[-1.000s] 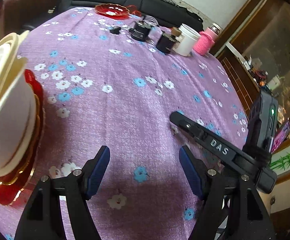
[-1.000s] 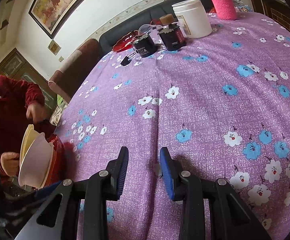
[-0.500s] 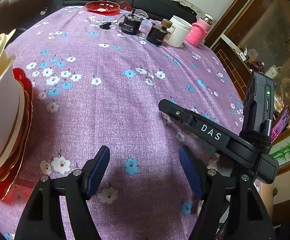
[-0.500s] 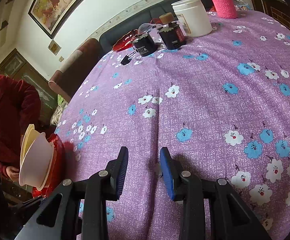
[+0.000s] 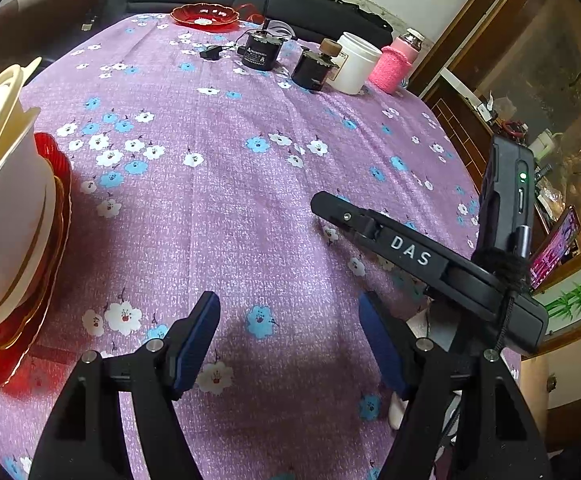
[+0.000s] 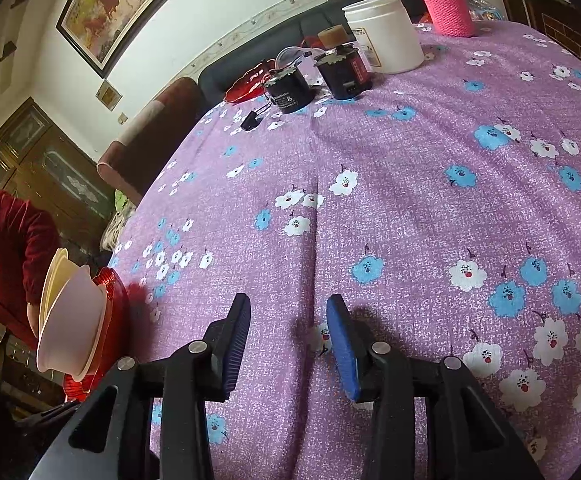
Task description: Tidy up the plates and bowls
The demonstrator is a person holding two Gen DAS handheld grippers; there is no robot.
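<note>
Most of both views is the table under its purple flowered cloth. At its left edge sits a stack: cream bowls nested on red, gold-rimmed plates, also seen in the right wrist view. Along the far edge stand a red dish, a white jar, a pink-sleeved bottle and two black motors. Left tongs hang over the near edge, jaws wide apart and empty. Right tongs hover over the cloth near the same edge, jaws parted with a narrower gap, holding nothing; their body shows in the left view.
</note>
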